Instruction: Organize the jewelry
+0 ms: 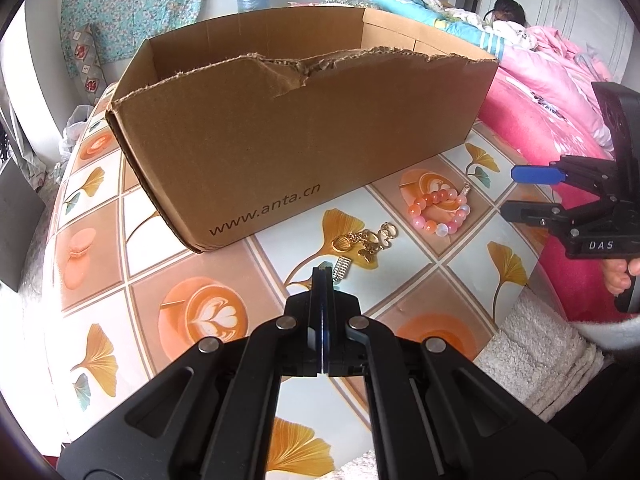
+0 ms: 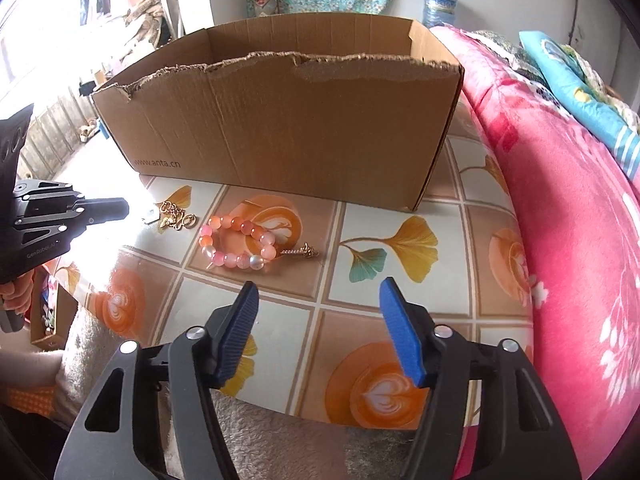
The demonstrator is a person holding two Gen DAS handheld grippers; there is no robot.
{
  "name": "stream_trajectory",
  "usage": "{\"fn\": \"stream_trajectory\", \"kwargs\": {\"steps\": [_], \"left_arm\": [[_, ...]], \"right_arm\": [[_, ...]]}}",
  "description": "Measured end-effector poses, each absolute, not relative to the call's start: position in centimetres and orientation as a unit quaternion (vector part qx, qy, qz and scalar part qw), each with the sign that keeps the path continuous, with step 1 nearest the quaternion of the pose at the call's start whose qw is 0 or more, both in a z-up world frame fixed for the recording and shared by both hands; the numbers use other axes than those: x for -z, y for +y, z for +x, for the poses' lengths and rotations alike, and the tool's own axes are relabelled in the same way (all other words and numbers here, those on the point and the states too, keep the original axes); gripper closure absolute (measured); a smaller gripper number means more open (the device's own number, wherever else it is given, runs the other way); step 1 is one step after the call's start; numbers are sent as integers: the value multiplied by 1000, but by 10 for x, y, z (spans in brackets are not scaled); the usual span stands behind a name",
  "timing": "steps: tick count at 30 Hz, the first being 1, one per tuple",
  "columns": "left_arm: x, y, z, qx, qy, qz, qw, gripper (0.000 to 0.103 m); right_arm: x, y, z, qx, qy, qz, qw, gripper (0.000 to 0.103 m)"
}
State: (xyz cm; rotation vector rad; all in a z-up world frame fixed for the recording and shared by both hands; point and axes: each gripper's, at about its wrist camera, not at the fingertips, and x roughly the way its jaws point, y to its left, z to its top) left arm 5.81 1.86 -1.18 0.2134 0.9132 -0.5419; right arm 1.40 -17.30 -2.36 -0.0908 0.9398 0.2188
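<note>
Bracelet point(image 2: 237, 245) and gold chain point(image 2: 175, 213) lie before box point(image 2: 280, 120); right gripper point(image 2: 318, 292) gapes empty, left gripper point(image 1: 322, 276) is pressed together. Straddle beads squarely, close gently.

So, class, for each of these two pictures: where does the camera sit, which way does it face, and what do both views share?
Left wrist view: sits on the left gripper, jaws shut, looking down and forward at the gold chain and cardboard box; the right gripper and a hand show at the right edge.
Right wrist view: sits on the right gripper, jaws open and empty, facing the bead bracelet and box; the left gripper enters from the left.
Shared: box, bracelet, chain, patterned tablecloth, pink blanket.
</note>
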Motion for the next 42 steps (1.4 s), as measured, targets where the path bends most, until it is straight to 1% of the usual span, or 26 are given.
{"fn": "stream_trajectory", "kwargs": {"steps": [1, 3, 4, 6, 9, 12, 18, 21, 22, 23, 24, 26, 27, 32, 34, 38, 40, 42], "left_arm": [[11, 18, 57, 258, 433, 102, 858, 103], [9, 18, 57, 258, 430, 101, 859, 103], [8, 18, 56, 259, 430, 99, 859, 103], [8, 18, 55, 261, 428, 99, 860, 103], [9, 17, 54, 267, 428, 105, 857, 103], [9, 17, 53, 276, 427, 107, 854, 103], [14, 19, 56, 279, 436, 100, 850, 103], [14, 19, 56, 280, 435, 93, 850, 103], [14, 19, 56, 281, 434, 93, 851, 103], [14, 19, 56, 281, 433, 94, 851, 103], [13, 18, 56, 281, 432, 94, 852, 103], [12, 18, 55, 284, 428, 90, 853, 103], [12, 18, 56, 283, 428, 89, 854, 103], [14, 20, 58, 282, 430, 80, 854, 103], [14, 20, 58, 281, 430, 78, 854, 103], [13, 20, 59, 281, 432, 69, 854, 103], [11, 18, 58, 282, 430, 68, 855, 103], [10, 17, 56, 282, 428, 69, 856, 103]], "right_arm": [[21, -173, 16, -110, 451, -56, 884, 45], [19, -173, 21, -128, 452, -82, 879, 53], [19, -171, 22, -136, 452, -98, 876, 53], [21, -169, 28, -154, 453, -124, 869, 62], [28, -168, 38, -190, 466, -143, 852, 71], [33, -165, 45, -223, 471, -173, 836, 73], [34, -154, 58, -288, 458, -250, 803, 73], [33, -150, 68, -317, 459, -264, 787, 74], [33, -150, 70, -326, 460, -265, 783, 76], [33, -150, 74, -335, 465, -260, 778, 80], [33, -152, 78, -342, 474, -245, 773, 85], [34, -158, 86, -346, 494, -207, 770, 90], [34, -161, 88, -343, 502, -189, 771, 97], [35, -176, 82, -298, 525, -113, 789, 100], [37, -186, 81, -271, 535, -53, 798, 101], [50, -218, 82, -219, 550, 127, 796, 101], [56, -230, 78, -205, 541, 201, 791, 101], [54, -237, 72, -196, 521, 240, 795, 101]]}}
